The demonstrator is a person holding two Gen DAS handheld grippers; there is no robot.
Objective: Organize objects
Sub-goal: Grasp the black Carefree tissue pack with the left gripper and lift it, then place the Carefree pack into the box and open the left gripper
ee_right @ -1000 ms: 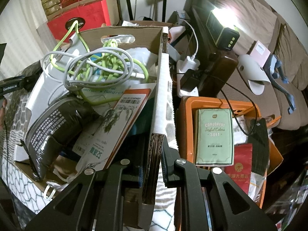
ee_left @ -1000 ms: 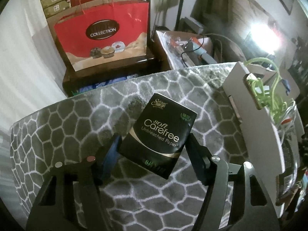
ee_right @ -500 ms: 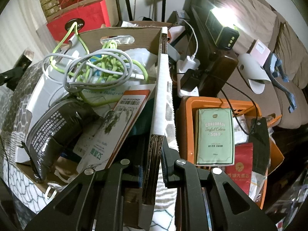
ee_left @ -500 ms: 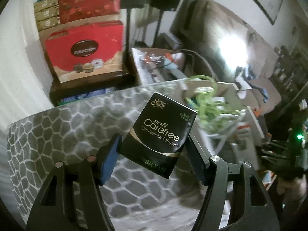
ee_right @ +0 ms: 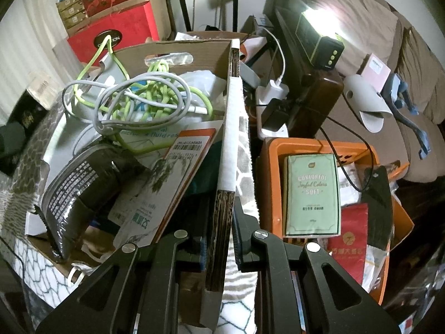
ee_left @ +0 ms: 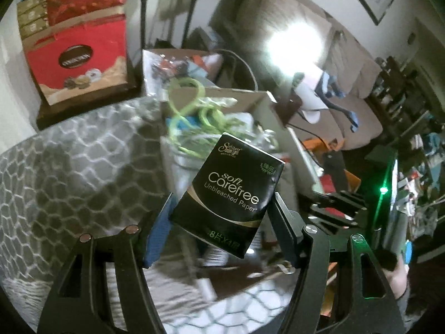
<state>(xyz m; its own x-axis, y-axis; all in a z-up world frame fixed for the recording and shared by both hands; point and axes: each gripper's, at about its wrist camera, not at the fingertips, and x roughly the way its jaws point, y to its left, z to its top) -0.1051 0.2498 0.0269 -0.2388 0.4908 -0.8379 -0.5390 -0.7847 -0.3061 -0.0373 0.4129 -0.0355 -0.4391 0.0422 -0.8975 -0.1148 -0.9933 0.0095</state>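
Observation:
My left gripper (ee_left: 222, 220) is shut on a black "soft Carefree" tissue pack (ee_left: 228, 194) and holds it in the air over the near-left part of the cardboard box (ee_left: 261, 103). The box is full of green and white cables (ee_right: 139, 97), a black pouch (ee_right: 80, 186) and printed packets. My right gripper (ee_right: 221, 222) is shut on the box's right wall (ee_right: 230, 128), one finger on each side. The tissue pack and left gripper show at the far left edge of the right wrist view (ee_right: 25, 111).
The box stands on a grey honeycomb-pattern blanket (ee_left: 69, 167). An orange basket (ee_right: 278, 150) with a green tissue pack (ee_right: 313, 194) sits right of the box. Red gift bags (ee_left: 80, 64) stand behind. A lamp (ee_right: 319, 41), charger and sofa are at the back right.
My left gripper has carried the tissue pack up off the blanket and to the right, over the box. The right gripper has kept its hold on the box wall.

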